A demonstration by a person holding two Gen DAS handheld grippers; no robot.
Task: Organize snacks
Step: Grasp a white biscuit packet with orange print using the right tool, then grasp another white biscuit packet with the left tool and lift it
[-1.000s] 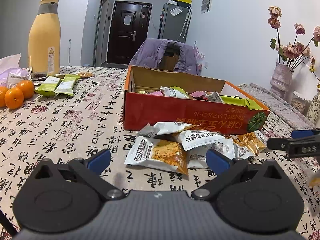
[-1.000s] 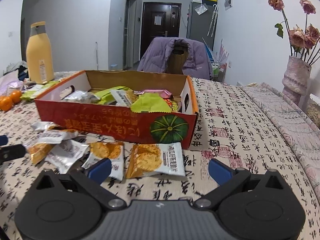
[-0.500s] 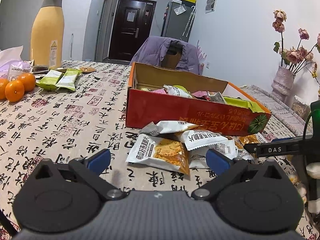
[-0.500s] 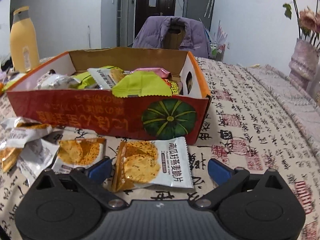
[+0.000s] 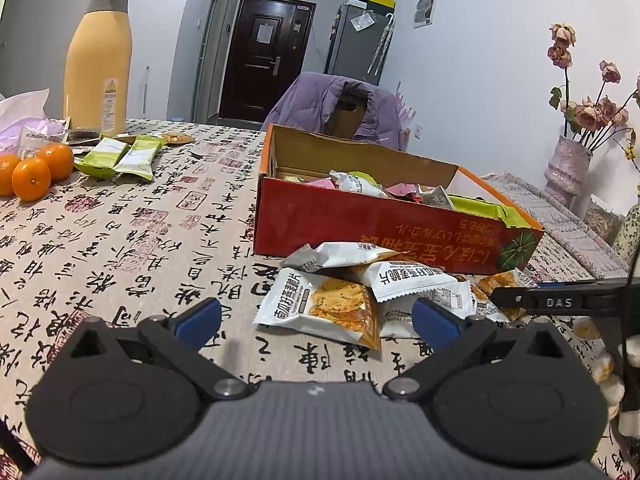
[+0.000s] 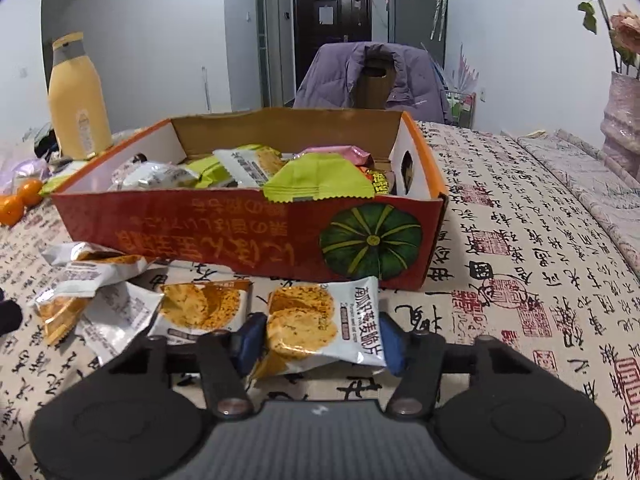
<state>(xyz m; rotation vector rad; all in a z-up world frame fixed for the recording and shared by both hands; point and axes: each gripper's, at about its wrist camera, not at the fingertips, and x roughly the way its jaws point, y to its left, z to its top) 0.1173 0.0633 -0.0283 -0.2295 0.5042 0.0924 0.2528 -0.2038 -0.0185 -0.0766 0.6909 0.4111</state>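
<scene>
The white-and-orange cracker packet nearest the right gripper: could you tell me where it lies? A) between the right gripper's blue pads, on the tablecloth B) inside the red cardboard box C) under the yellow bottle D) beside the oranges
A: the white-and-orange cracker packet sits between the closing right gripper pads, in front of the red cardboard box.

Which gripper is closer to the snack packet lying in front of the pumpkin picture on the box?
Right. The right gripper is closing with that snack packet between its jaws. The left gripper sits open, off to the packet's left by the pile.
</scene>
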